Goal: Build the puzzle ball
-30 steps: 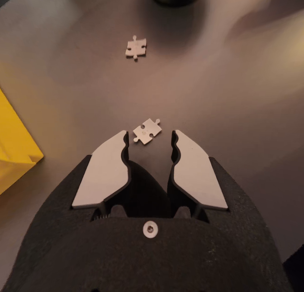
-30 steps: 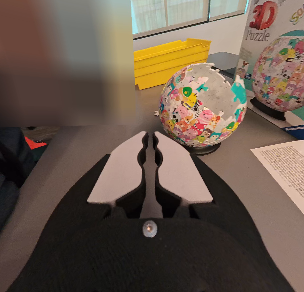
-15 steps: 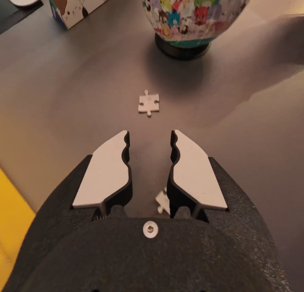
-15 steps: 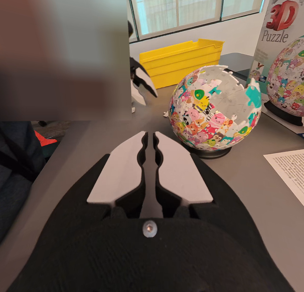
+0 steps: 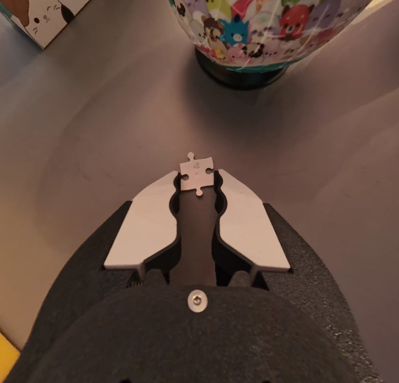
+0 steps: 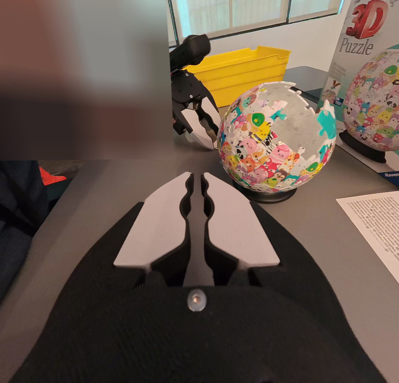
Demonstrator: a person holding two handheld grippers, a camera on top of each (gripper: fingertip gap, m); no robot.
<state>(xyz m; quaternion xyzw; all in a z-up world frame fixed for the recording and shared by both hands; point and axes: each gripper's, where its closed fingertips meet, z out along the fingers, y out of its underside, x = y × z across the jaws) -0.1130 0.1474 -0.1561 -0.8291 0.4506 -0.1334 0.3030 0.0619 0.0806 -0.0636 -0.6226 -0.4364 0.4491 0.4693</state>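
Note:
In the left wrist view a white puzzle piece (image 5: 197, 175), blank side up, sits between the tips of my left gripper (image 5: 196, 174). The fingers touch both of its sides, low over the grey table (image 5: 86, 135). The colourful puzzle ball (image 5: 269, 16) stands on its black stand (image 5: 244, 74) just ahead. In the right wrist view the ball (image 6: 276, 139) has a large grey gap on its upper side. My right gripper (image 6: 197, 176) is shut and empty, in front of and to the left of the ball. The left gripper (image 6: 194, 122) shows behind the ball, pointing down.
The puzzle box (image 6: 367, 81) stands right of the ball; its corner (image 5: 32, 10) shows in the left wrist view. A yellow bin (image 6: 241, 70) sits at the back. A printed sheet (image 6: 377, 225) lies at the right. A person's dark clothing (image 6: 17, 210) is at the left table edge. My hands' fingertips stand some 20 cm from each other.
My left gripper moved forward past one loose piece to the farther piece near the ball and closed its fingers onto it. The right gripper stayed shut and shifted slightly.

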